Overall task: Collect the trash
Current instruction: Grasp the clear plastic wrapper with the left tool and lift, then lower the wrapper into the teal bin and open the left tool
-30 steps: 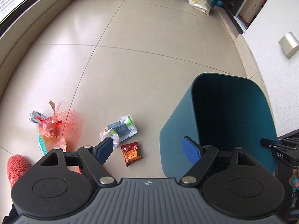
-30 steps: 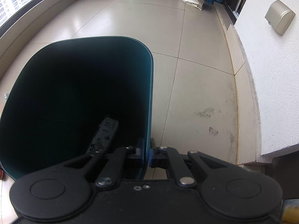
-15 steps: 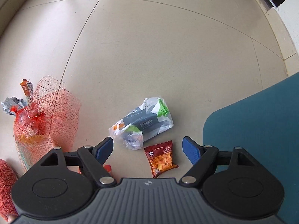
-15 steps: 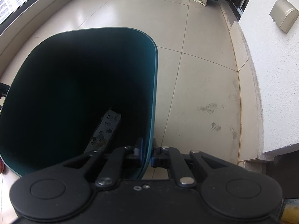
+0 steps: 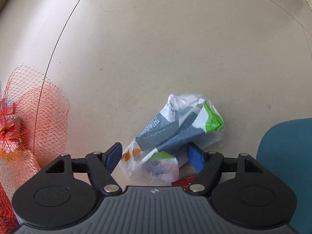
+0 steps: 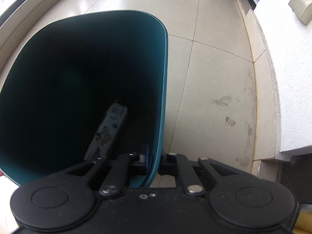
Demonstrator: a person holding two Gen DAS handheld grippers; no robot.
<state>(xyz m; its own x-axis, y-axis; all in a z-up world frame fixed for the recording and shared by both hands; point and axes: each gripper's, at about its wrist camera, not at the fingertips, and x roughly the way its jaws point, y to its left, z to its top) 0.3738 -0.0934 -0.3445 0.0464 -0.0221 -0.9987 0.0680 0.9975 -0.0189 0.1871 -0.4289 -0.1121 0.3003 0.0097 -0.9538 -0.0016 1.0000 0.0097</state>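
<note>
A crumpled clear plastic bag (image 5: 175,128) with grey, white and green print lies on the beige floor tiles. My left gripper (image 5: 155,157) points straight down over it, jaws closing with the bag's lower part between the blue pads; a thin gap still shows at the left pad. A small red snack packet (image 5: 183,181) peeks out just under the gripper body. My right gripper (image 6: 154,161) is shut on the near rim of the teal trash bin (image 6: 165,58), one finger inside and one outside. A printed carton (image 6: 109,130) lies inside the bin.
A red net bag (image 5: 39,120) with scraps sits on the floor to the left of the plastic bag. The teal bin's wall (image 5: 288,156) stands to its right. A white wall with a beige box (image 6: 301,7) and a raised ledge (image 6: 265,97) run along the bin's right.
The left gripper dropped toward the floor, and the plastic bag now sits between its fingers, which have narrowed. The right gripper stays clamped on the bin rim.
</note>
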